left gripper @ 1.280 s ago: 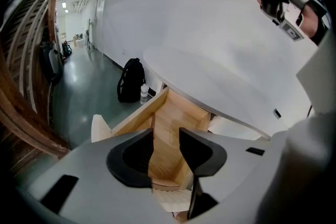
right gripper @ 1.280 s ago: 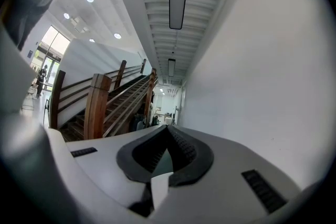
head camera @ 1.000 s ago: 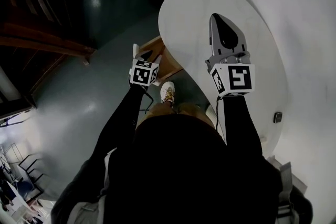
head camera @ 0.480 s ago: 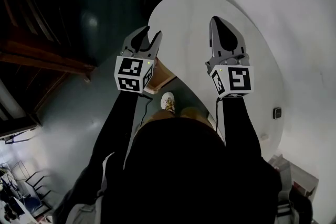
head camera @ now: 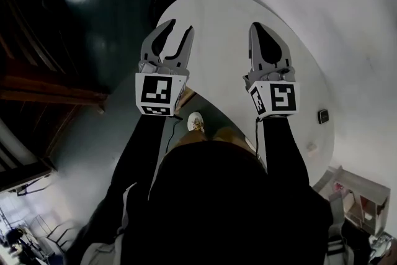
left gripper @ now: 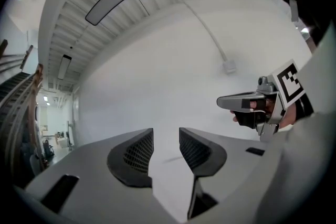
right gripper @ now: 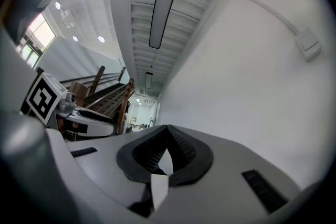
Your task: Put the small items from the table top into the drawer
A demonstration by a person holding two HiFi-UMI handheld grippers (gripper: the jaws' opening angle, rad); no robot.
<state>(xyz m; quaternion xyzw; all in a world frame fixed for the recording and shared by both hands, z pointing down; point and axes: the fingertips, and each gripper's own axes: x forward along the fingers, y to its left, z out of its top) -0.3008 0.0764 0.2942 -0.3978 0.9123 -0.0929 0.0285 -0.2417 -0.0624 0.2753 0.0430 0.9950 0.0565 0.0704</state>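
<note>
Left gripper (head camera: 178,28) was low beside drawer (head camera: 188,98) a second ago. Now up at frame centre, level with right gripper (head camera: 257,26), over table (head camera: 229,9). My left jaws half apart, empty. Right jaws closed, holding nothing. Small dark item (head camera: 322,116) at table's right edge.

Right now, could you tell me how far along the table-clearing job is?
Mostly done, it seems: the table top shows bare white, apart from a small dark thing by its right edge that I cannot identify. Nothing is in hand: the left gripper is open and empty, the right gripper shut on nothing. Left: check that dark thing; I cannot make out the drawer.
</note>
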